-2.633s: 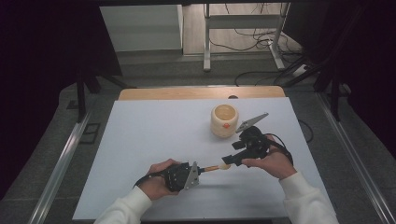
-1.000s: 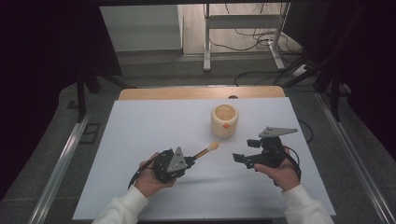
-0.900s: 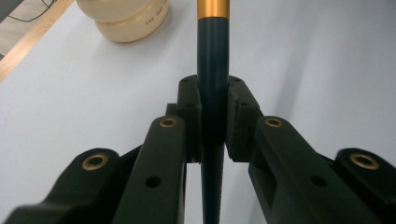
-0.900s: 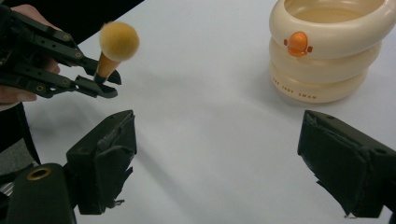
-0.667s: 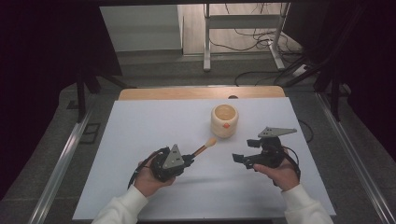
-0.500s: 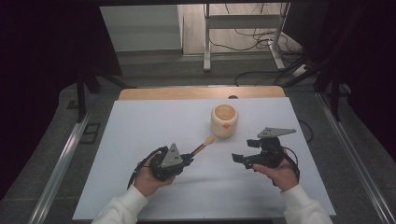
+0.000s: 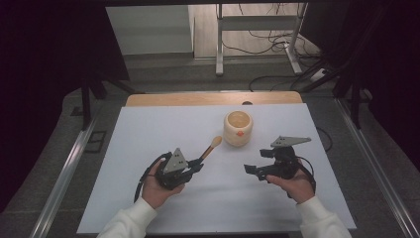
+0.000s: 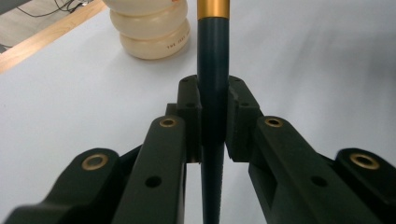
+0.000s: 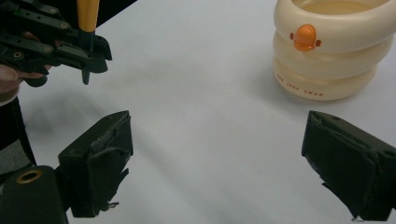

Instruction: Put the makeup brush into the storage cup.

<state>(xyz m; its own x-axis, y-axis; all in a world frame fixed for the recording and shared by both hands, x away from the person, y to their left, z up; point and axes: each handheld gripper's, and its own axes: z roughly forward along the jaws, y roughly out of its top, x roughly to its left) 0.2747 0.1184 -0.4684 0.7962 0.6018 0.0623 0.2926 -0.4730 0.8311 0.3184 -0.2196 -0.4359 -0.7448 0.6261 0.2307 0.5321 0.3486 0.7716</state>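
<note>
A spoon [image 7: 214, 144] with a dark handle [image 8: 212, 70] and an orange-gold front part points up-table toward a cream ribbed cup [image 7: 237, 129]. My left gripper [image 7: 197, 164] is shut on the handle, and in the left gripper view both pads [image 8: 191, 105] press it from the sides. The spoon's tip ends just left of the cup without touching it. My right gripper [image 7: 251, 171] hovers right of centre, open, with bare table between its jaws [image 9: 219, 163]. The right gripper view shows the cup [image 9: 327, 51] with its orange beak mark, and the left gripper [image 9: 70, 46] with the spoon [image 9: 88, 14].
The white table top [image 7: 143, 134] has a wooden strip along its far edge [image 7: 173, 99]. Metal rails run down both sides, and cables and a stand's legs lie on the floor beyond. A person's sleeves come in from the bottom.
The right gripper, earlier at the spoon's far end, has drawn back to the right. The left gripper has shifted a little left with the spoon, whose tip now lies farther up-table beside the cup.
</note>
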